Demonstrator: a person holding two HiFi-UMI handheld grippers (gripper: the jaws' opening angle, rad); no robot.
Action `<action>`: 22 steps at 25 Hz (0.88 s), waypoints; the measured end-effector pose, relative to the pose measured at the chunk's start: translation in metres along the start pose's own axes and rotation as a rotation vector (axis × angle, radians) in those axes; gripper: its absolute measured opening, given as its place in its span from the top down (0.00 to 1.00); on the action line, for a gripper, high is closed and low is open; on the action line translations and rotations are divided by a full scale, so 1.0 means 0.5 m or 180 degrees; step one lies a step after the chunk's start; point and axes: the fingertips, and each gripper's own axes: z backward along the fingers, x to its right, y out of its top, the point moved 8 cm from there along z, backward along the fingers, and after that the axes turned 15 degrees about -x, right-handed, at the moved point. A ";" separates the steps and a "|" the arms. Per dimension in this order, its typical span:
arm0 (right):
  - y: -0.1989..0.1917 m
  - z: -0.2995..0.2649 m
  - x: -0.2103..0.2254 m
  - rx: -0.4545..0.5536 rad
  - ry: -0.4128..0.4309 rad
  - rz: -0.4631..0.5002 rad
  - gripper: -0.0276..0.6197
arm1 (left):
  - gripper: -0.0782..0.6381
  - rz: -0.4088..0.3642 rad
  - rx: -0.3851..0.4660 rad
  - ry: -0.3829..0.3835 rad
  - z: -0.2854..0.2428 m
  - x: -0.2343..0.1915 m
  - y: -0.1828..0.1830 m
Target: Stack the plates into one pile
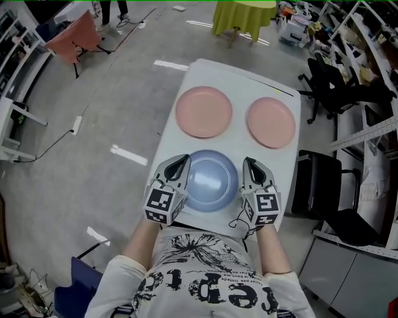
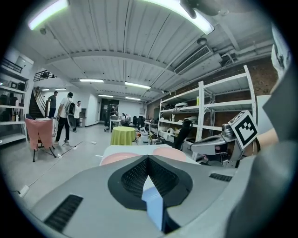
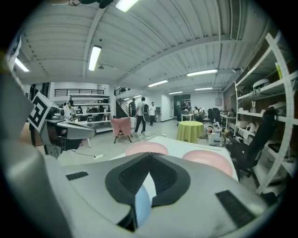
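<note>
A blue plate (image 1: pixel 211 180) lies on the near half of the white table (image 1: pixel 239 77). Two pink plates lie side by side beyond it, one on the left (image 1: pixel 204 112) and one on the right (image 1: pixel 271 122). My left gripper (image 1: pixel 185 160) sits shut at the blue plate's left rim, and my right gripper (image 1: pixel 248 161) sits shut at its right rim. In the left gripper view the jaws (image 2: pixel 149 158) meet, with a sliver of blue plate (image 2: pixel 153 200) showing below them. The right gripper view shows the same: closed jaws (image 3: pixel 150 155) above blue (image 3: pixel 142 202). I cannot tell whether either gripper touches the plate.
A black cabinet (image 1: pixel 323 186) and black office chairs (image 1: pixel 329 87) stand close on the table's right. A yellow-green round table (image 1: pixel 244 15) is behind it, and a pink draped chair (image 1: pixel 78 37) is far left. Open grey floor lies to the left. People stand far off (image 2: pixel 65 116).
</note>
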 end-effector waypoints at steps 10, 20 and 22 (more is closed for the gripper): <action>0.068 -0.240 0.002 -0.0265 0.0037 -0.0191 0.84 | 0.88 0.0208 -0.0083 -0.0373 -0.155 -0.215 0.010; 0.080 -0.485 0.086 -0.1034 -0.0188 -0.0423 0.71 | 0.67 0.0251 -0.1116 -0.0302 -0.378 -0.403 0.000; 0.090 -0.521 0.103 -0.1195 -0.0235 -0.0525 0.71 | 0.67 0.0326 -0.1335 -0.0356 -0.420 -0.437 0.009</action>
